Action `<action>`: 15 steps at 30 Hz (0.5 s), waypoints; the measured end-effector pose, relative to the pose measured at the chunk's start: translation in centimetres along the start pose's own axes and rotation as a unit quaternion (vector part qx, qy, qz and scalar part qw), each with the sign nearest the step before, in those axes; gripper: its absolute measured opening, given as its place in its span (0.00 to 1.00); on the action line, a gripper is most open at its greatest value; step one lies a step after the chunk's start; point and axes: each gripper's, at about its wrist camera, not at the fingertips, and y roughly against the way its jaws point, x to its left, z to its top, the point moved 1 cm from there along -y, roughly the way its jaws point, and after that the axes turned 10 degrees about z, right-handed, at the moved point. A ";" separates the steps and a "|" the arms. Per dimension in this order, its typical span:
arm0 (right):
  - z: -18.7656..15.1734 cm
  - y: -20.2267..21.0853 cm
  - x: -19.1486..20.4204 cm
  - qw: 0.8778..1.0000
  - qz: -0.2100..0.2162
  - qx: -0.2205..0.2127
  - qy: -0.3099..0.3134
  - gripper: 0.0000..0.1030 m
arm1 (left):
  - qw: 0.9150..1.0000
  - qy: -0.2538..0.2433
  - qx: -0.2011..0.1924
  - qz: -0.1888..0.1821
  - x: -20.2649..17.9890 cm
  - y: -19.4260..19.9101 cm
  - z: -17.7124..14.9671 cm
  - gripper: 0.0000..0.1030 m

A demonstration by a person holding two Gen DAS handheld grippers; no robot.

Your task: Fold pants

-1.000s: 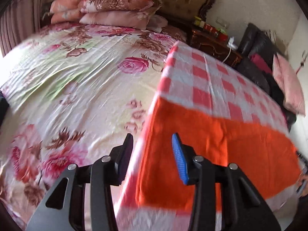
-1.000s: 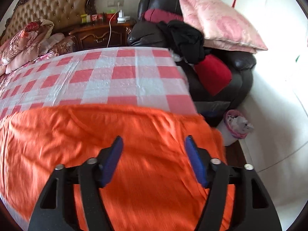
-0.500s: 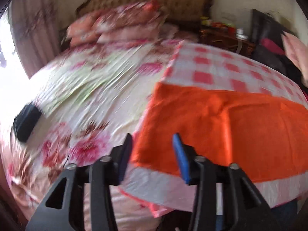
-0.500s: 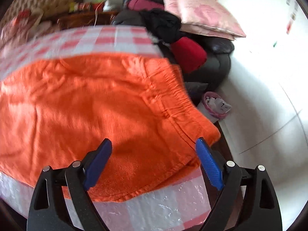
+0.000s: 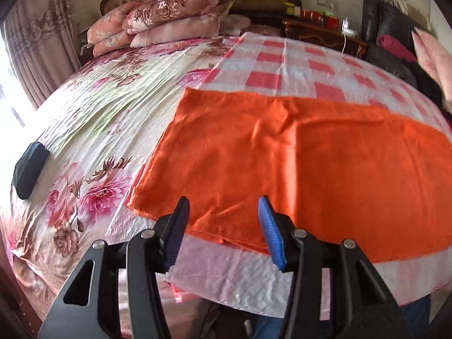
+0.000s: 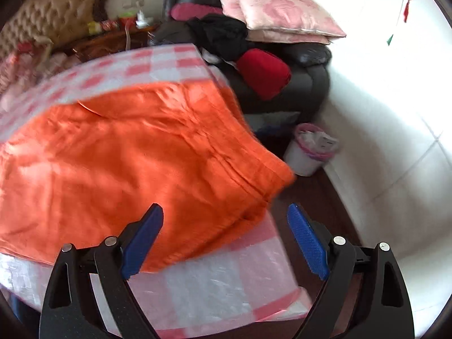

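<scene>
The orange pants (image 5: 305,166) lie spread flat on a red-and-white checked sheet (image 5: 282,65) that covers the right part of the bed (image 5: 93,118), their waistband end reaching the sheet's right edge near a dark sofa (image 6: 308,76). The left gripper (image 5: 223,226) hovers just above the pants' near hem, fingers apart and holding nothing. The right gripper (image 6: 226,237) — jaws spread wide, empty — hangs over the near right corner of the pants, beside a white bin (image 6: 308,152) on the floor.
</scene>
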 end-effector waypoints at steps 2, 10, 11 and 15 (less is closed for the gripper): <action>0.6 0.1 2.3 1.000 0.020 -0.011 0.017 0.83 | 0.999 -0.012 -0.006 -0.029 -1.8 1.1 0.3 0.40; 0.8 -0.8 11.3 0.995 0.088 0.014 0.045 0.83 | 0.967 -0.128 -0.016 -0.220 -18.6 7.1 -2.1 0.42; 0.6 -0.8 12.0 0.994 0.093 0.016 0.047 0.83 | 0.964 -0.142 -0.017 -0.223 -20.2 7.5 -2.7 0.42; -0.2 -1.0 14.6 0.992 0.107 0.028 0.056 0.83 | 0.957 -0.179 -0.018 -0.226 -24.7 8.7 -5.0 0.42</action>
